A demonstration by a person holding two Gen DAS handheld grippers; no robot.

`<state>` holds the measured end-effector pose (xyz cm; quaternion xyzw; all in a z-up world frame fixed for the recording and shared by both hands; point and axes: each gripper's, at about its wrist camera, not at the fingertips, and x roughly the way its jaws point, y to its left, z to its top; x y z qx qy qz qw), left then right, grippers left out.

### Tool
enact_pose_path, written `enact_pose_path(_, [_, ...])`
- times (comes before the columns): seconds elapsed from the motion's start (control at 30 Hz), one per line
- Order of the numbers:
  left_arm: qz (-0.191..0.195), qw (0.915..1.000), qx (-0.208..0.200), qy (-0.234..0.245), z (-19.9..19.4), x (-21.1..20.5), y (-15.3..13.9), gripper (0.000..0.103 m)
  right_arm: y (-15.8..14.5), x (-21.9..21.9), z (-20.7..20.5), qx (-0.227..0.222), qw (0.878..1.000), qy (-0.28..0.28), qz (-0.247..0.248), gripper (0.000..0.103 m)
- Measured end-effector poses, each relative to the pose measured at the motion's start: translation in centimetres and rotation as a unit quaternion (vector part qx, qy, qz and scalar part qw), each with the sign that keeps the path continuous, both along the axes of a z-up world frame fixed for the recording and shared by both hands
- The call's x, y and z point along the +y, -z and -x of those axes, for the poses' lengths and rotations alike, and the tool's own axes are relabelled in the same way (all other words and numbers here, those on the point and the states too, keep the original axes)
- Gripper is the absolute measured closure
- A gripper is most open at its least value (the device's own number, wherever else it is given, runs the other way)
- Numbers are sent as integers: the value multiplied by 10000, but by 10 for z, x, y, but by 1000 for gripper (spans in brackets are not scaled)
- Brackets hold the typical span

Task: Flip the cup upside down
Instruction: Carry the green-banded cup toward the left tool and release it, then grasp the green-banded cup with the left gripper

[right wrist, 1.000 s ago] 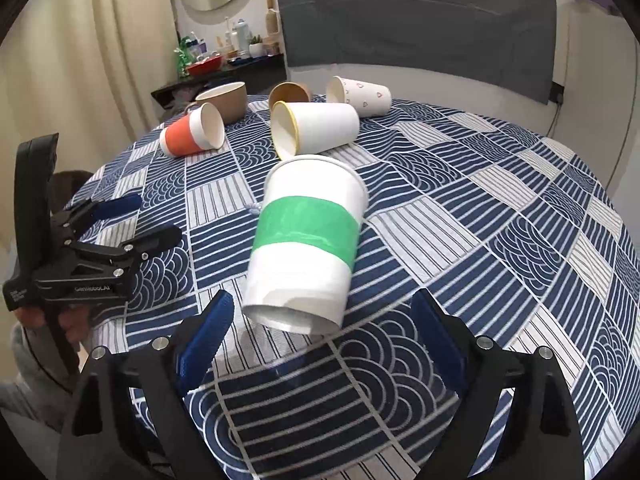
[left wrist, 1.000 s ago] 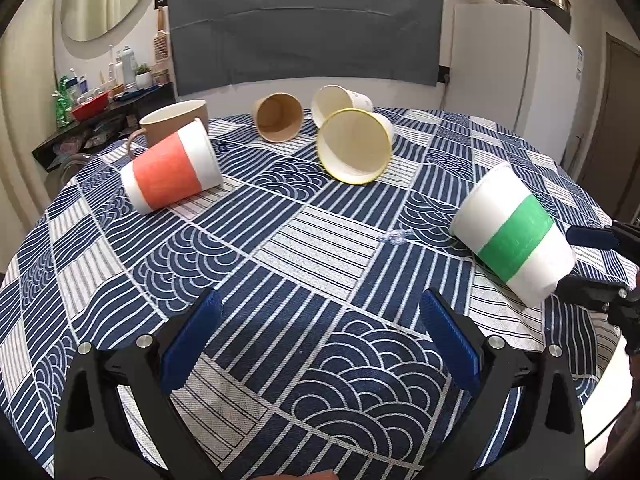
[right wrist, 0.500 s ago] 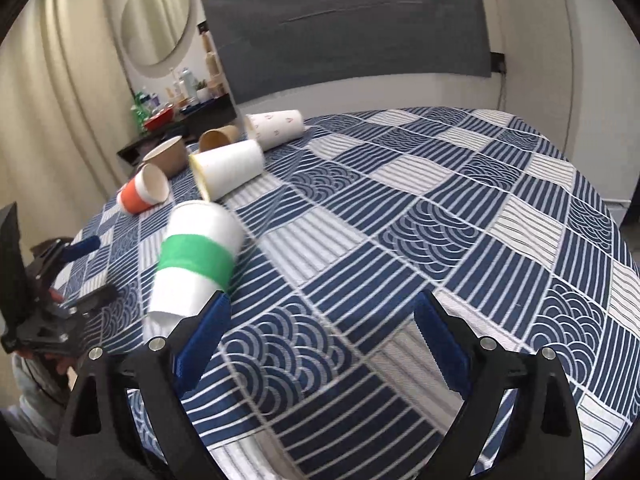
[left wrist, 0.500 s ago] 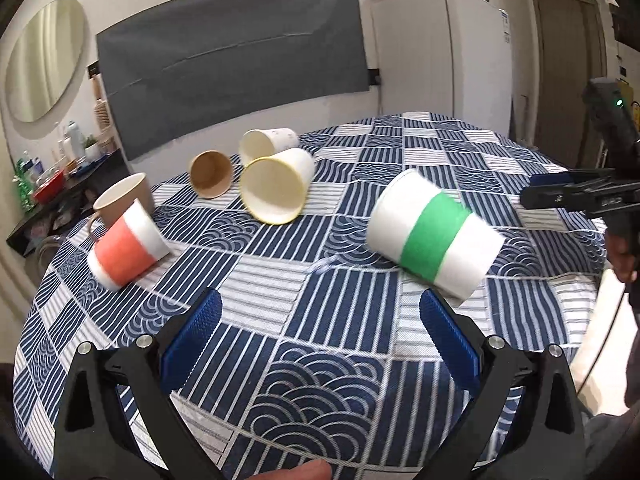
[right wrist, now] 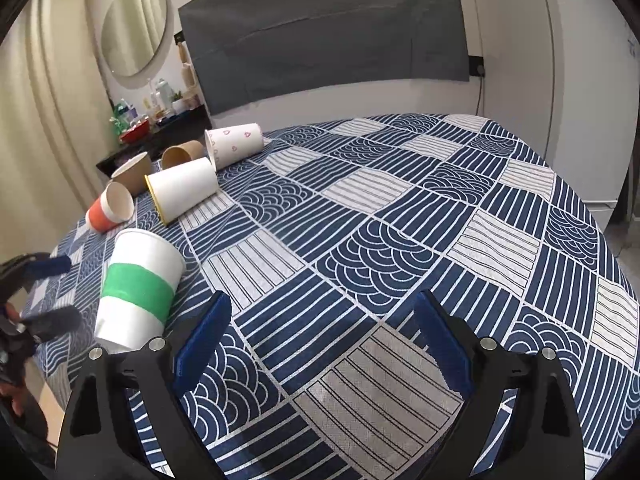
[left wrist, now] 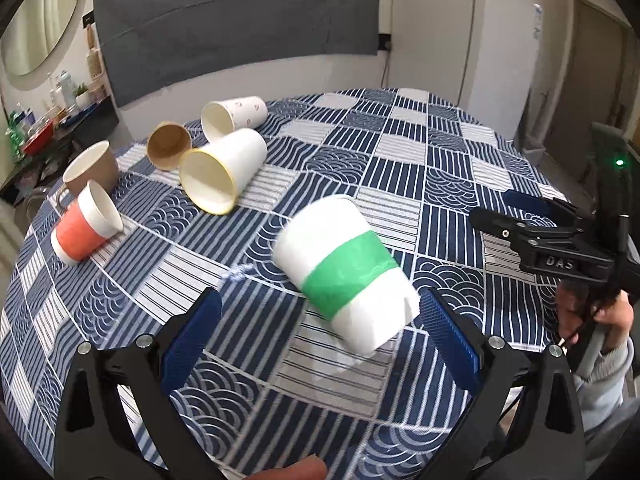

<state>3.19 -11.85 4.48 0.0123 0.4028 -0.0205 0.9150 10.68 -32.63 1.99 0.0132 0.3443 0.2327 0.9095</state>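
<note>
Seen from the left wrist camera, moving left to right across a round table (left wrist: pixel 460 148) under a navy and white patchwork cloth. At far left, an orange-banded cup (left wrist: pixel 82 228) on its side, mouth facing right and away. Just behind it, a brown mug (left wrist: pixel 94 168), upright. Next, a small brown paper cup (left wrist: pixel 168 151) on its side, mouth toward the camera. Touching or nearly touching it, a white cup with a yellow rim (left wrist: pixel 222 174) on its side, mouth toward the camera. Behind that, a white cup printed with small hearts (left wrist: pixel 234 115), also on its side. Nearer the middle, a scrap of something pale (left wrist: pixel 238 271) on the cloth, too blurred to identify. Right of centre, the green-banded cup (left wrist: pixel 346 274), white with a green stripe, lying tilted on its side near the table's front edge, wide mouth pointing away to the left, base toward the camera. Left gripper (left wrist: pixel 320 338) spread wide, blue pads either side of the cup's base end, holding nothing; contact with the right pad unclear. At far right, the right gripper (left wrist: pixel 502 212) beyond the cup, pointing left, well apart from it.

From the right wrist camera, the green-banded cup (right wrist: pixel 138 290) at lower left, outside the fingers. Right gripper (right wrist: pixel 320 340) wide apart, nothing between its pads but cloth.
</note>
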Motion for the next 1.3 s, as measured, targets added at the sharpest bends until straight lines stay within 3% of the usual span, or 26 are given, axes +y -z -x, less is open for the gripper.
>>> enact_pose_path(0.2, [421,9973,100,-596,-9,-13,15,6,5,-3,0,-68,9999,-129,-62,14])
enact_pose_path(0.37, [772,9898,135,-1191,-15,-17,25,6,4,-11,2,-182,9996,-56,-185,13])
enact_pose_path(0.47, [810,9867,129,-1404,-17,-17,27,8,6,-17,-3,-83,9994,4,-331,13])
enact_pose_path(0.5, [778,9861,124,-1464,-17,-17,28,9,6,-18,-4,-50,9991,-37,-420,13])
enact_pose_path(0.53, [723,9859,130,-1504,-18,-18,29,20,6,-20,-5,-40,9988,-50,-479,13])
enact_pose_path(0.57, [686,9862,151,-1499,-18,-19,30,38,7,-21,-6,-18,9985,-62,-546,13])
enact_pose_path(0.93, [307,9877,-45,-1530,-5,-3,9,39,6,-18,-1,-129,9985,-224,-482,13])
enact_pose_path(1.13, [100,9920,206,-1240,2,19,-12,39,7,-13,-1,-124,9989,-274,-372,13])
enact_pose_path(1.3, [-612,9917,517,-1008,3,37,-32,39,7,-10,1,-165,9987,-350,-334,13])
